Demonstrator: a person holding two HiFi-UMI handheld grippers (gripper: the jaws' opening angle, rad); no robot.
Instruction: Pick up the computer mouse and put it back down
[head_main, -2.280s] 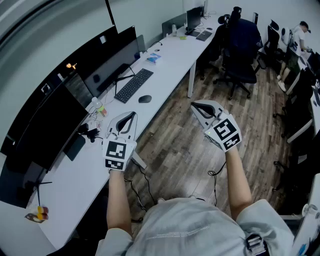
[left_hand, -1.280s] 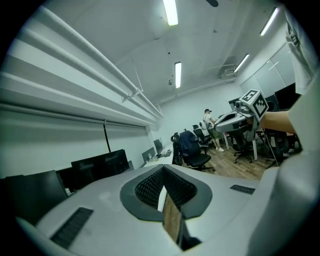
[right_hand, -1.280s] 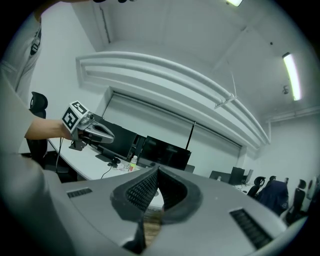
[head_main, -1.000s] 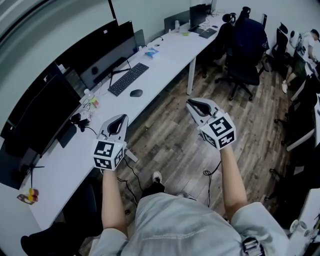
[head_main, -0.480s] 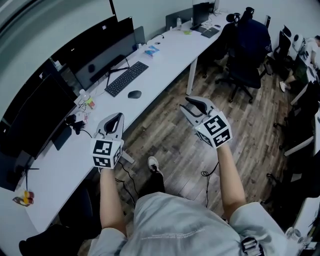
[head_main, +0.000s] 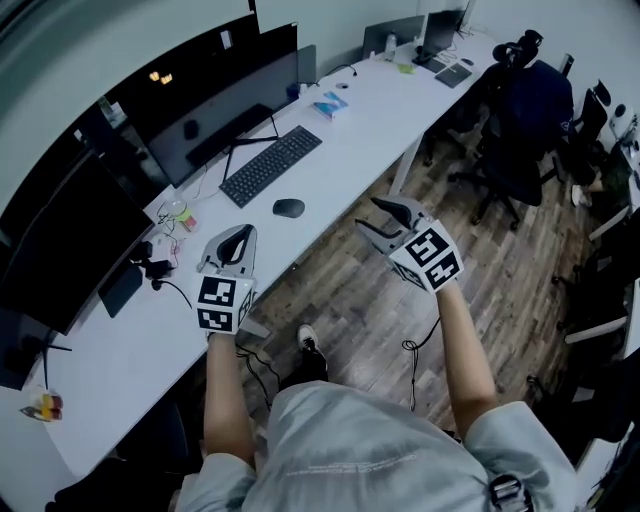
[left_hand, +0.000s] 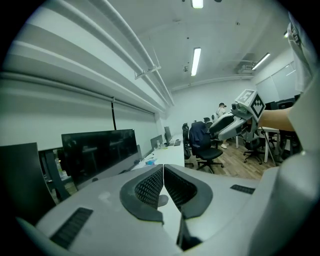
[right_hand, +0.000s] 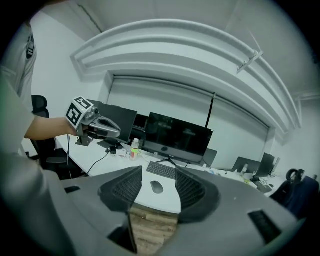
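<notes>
I hold grey two-jaw left gripper (head_main: 238, 232) pinched together, empty; right gripper (head_main: 375, 215) gapes, empty. Small dark oval computer mouse (head_main: 289, 207) lies apart on long white desk (head_main: 370, 110), details indistinct.

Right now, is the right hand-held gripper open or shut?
Open. The right hand-held gripper shows its jaws apart, the computer mouse on the desk visible through the gap.

This is an open-plan office. A long white desk (head_main: 110, 350) runs along the wall. Dark monitors (head_main: 240, 95) stand at the desk's back edge, and a keyboard (head_main: 271, 165) and a computer mouse (head_main: 289, 207) lie on it. Swivel chairs (head_main: 525, 125) stand beside the desk on a wooden floor (head_main: 350, 290), under tube lights (left_hand: 195, 61).
</notes>
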